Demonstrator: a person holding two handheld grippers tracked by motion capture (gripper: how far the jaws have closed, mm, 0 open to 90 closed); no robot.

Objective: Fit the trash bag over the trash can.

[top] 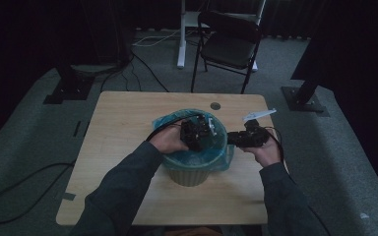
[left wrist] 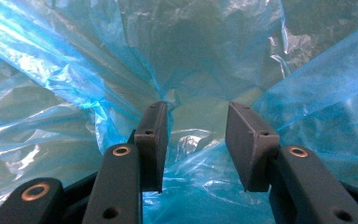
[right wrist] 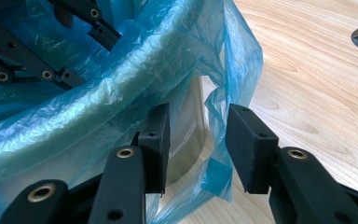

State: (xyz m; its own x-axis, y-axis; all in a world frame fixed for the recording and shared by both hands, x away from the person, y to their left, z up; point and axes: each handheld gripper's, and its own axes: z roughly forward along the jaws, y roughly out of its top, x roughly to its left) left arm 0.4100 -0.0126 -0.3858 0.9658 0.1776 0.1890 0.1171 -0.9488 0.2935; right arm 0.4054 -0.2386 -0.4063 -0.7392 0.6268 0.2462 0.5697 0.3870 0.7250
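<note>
- Looking down in the high view, a green ribbed bin (top: 189, 169) stood near the middle of the table (top: 123, 118), a little toward its right edge, lined with a blue plastic bag (top: 177, 120) whose rim folded over the lip. The left gripper (top: 197, 133) reached down into the bin's mouth; the right gripper (top: 248, 138) hung just outside the rim on the side facing the table's right edge. The picture was dim, so whether either touched the plastic was hard to tell there.
- Seen in the left gripper view, the left gripper (left wrist: 196, 140) pointed into the bag (left wrist: 74, 70), with crumpled blue film all round. Its jaws stood spread and no film was pinched between the pads, though a fold lay loosely below the gap. The step in hand appeared to be pressing the liner down and out inside the bin.
- Seen in the right gripper view, the right gripper (right wrist: 196, 140) faced the bin wall (right wrist: 186, 126) under the covered rim, jaws parted, with a loose hanging flap of bag (right wrist: 223, 93) in the gap, not clamped. The left gripper's (right wrist: 42, 46) black links showed inside the bin beyond.
- Next, the right gripper probably needed to close on that flap and draw it snug down the wall, without tugging the liner off the rim.
</note>
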